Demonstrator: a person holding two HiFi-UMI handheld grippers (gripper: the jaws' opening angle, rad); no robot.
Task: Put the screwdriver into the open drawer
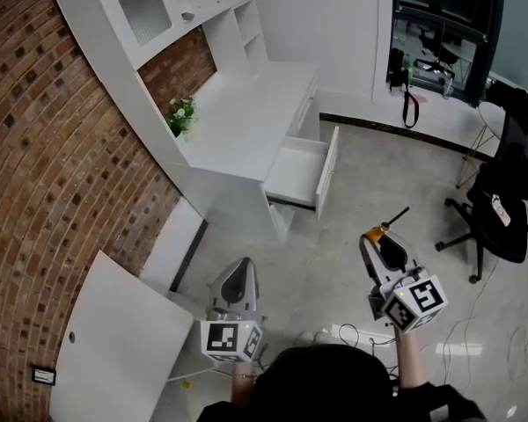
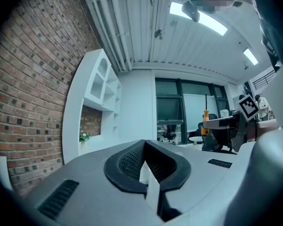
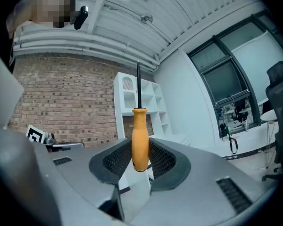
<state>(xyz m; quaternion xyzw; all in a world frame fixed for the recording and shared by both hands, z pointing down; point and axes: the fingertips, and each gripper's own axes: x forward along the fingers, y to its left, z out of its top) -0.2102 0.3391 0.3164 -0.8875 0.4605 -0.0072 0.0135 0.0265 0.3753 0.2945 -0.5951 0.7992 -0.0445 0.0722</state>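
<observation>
**Screwdriver clamped in right tongs, drawer open**

We see a rough red brick wall [image 1: 35, 148], then a smooth white desk unit [image 1: 246, 112]. One boxy drawer [image 1: 327, 172] is pulled out, only its white bottom visible inside. Left gripper [image 2: 145, 161]: grey shell, black ribbed pads closed together. Right gripper [image 3: 140, 161] clamps the screwdriver [image 3: 140, 140] by its smooth rounded orange handle, thin black shaft upright. It is over the glossy floor [image 1: 378, 174], well apart from the drawer.

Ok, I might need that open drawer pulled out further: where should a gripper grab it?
Probably pinch the top edge of the drawer front, coming from above: it is a thin upright panel, exposed on both faces.
</observation>
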